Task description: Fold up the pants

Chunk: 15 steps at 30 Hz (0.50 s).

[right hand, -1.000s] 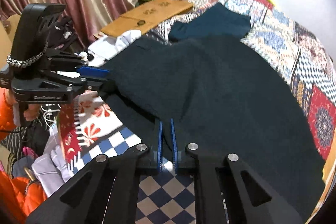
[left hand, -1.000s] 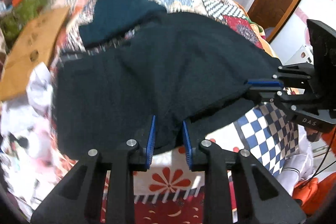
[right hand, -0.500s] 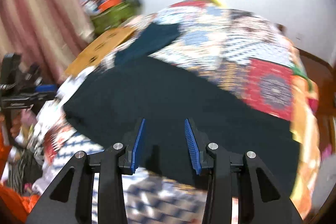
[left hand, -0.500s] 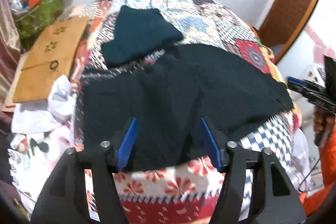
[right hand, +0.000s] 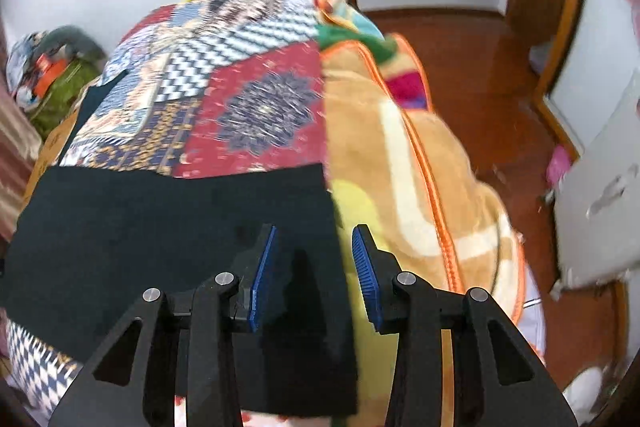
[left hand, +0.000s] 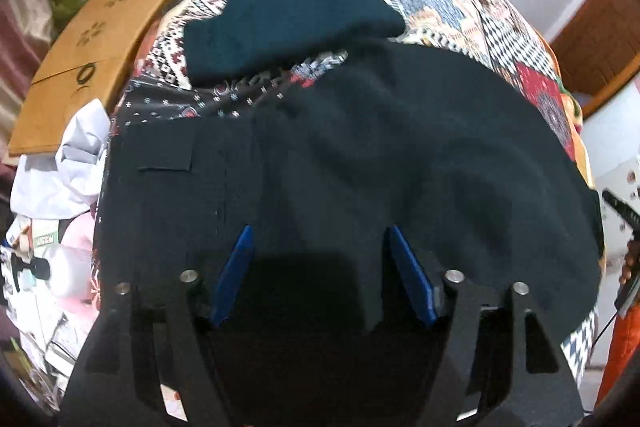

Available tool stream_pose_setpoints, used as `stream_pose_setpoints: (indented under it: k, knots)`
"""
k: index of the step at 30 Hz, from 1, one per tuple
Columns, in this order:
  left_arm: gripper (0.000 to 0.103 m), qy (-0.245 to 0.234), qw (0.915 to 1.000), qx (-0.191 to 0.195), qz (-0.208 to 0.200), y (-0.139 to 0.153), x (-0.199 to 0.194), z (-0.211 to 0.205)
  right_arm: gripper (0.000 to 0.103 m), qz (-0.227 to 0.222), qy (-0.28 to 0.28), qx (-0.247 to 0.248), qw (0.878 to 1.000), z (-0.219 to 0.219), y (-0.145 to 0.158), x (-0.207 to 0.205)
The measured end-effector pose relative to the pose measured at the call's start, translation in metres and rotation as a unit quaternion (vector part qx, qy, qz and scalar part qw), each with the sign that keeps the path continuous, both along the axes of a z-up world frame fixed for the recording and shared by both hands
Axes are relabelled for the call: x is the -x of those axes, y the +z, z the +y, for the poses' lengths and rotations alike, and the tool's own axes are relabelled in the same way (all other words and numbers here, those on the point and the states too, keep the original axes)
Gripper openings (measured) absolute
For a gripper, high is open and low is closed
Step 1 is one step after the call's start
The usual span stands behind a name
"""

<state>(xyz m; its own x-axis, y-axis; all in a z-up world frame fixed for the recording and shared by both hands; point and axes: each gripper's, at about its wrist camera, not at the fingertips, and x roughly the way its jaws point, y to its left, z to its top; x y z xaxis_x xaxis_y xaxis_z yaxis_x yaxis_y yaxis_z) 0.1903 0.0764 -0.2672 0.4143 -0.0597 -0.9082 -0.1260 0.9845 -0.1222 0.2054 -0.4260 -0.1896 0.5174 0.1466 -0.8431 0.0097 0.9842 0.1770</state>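
Black pants (left hand: 380, 155) lie folded lengthwise across a patchwork quilt on the bed; a back pocket (left hand: 164, 155) shows at the left end. My left gripper (left hand: 320, 239) is open and empty, hovering just above the pants near their front edge. My right gripper (right hand: 314, 239) is open and empty over the right end of the pants (right hand: 168, 223), at the leg hems beside a tan blanket.
A folded dark teal garment (left hand: 292, 11) lies on the quilt (right hand: 256, 99) behind the pants. A tan and orange blanket (right hand: 416, 195) drapes the bed's right end. A cardboard sheet (left hand: 92, 55) and white clutter (left hand: 68, 171) sit at the left. Wood floor (right hand: 472, 59) lies beyond.
Both grippers let go of the pants and opened. The left moved in low over the pants. The right swung to the right, to the hem end of the pants.
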Motion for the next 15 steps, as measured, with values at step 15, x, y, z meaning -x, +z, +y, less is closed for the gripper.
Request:
stream_pose_setpoints:
  k: [15]
  knots:
    - [0.083, 0.010, 0.9995, -0.028, -0.013, -0.001, 0.004, -0.006, 0.006, -0.018, 0.011, -0.037, 0.999, -0.001, -0.008, -0.001]
